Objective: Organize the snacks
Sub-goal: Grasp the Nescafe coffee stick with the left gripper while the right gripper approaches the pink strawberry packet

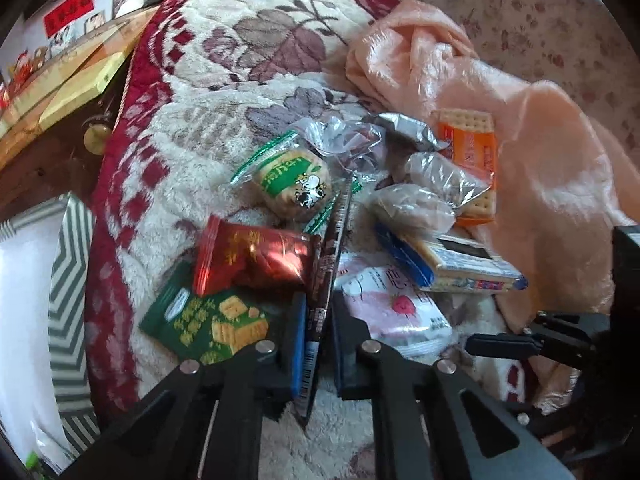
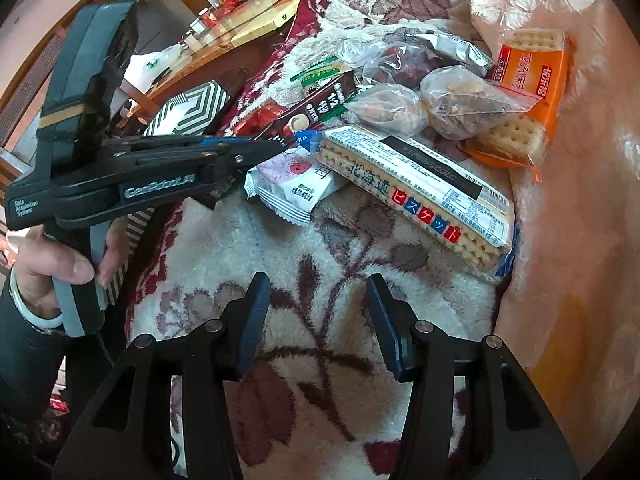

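Observation:
Snacks lie in a heap on a floral plush blanket (image 2: 280, 248). My left gripper (image 1: 318, 312) is shut on a dark brown flat packet (image 1: 330, 264), held edge-on above the heap; the packet also shows in the right wrist view (image 2: 320, 100). Around it lie a red packet (image 1: 252, 260), a green packet (image 1: 208, 320), a green-and-white biscuit pack (image 1: 296, 184), a pink-white packet (image 1: 396, 308) and a long cracker pack (image 2: 416, 192). An orange cracker pack (image 2: 532, 88) and clear bags of nuts (image 2: 460, 104) lie behind. My right gripper (image 2: 318, 292) is open and empty over bare blanket.
A peach satin cloth (image 1: 540, 168) is bunched along the right of the heap. A box with grey-white chevron stripes (image 1: 68, 280) stands off the blanket's left edge. A wooden table (image 1: 52, 92) with clutter is beyond it. The right gripper shows at the left wrist view's right edge (image 1: 520, 344).

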Tool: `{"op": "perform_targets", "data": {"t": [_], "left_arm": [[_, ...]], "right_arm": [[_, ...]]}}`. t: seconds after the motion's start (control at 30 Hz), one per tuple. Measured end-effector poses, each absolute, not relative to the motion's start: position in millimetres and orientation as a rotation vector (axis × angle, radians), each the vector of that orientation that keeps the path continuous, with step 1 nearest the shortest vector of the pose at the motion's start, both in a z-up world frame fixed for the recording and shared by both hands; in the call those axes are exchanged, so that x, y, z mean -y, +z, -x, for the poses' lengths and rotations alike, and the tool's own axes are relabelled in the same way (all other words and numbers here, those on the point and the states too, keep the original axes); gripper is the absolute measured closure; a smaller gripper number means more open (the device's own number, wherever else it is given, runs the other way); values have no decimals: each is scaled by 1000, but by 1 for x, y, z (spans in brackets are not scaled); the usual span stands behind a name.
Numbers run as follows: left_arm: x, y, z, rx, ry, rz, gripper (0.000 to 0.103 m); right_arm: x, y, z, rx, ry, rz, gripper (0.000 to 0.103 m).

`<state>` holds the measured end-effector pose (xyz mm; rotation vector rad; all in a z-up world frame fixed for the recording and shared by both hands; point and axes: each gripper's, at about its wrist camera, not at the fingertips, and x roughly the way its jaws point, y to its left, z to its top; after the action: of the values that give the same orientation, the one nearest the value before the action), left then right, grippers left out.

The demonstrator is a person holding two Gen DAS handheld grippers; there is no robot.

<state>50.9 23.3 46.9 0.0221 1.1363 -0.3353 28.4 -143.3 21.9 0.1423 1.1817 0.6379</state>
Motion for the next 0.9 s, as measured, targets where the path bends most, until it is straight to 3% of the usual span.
{"op": "perform_targets", "data": {"t": [0.33,0.9], "left_arm": [[-66,64,-4,-1054,-183,73,93],[-80,44,26,-1069,-148,127,93]], "right_arm": [[132,43,-47,-1128,598,-229,47],[69,29,-100,-1254,453,-44,42]]}}
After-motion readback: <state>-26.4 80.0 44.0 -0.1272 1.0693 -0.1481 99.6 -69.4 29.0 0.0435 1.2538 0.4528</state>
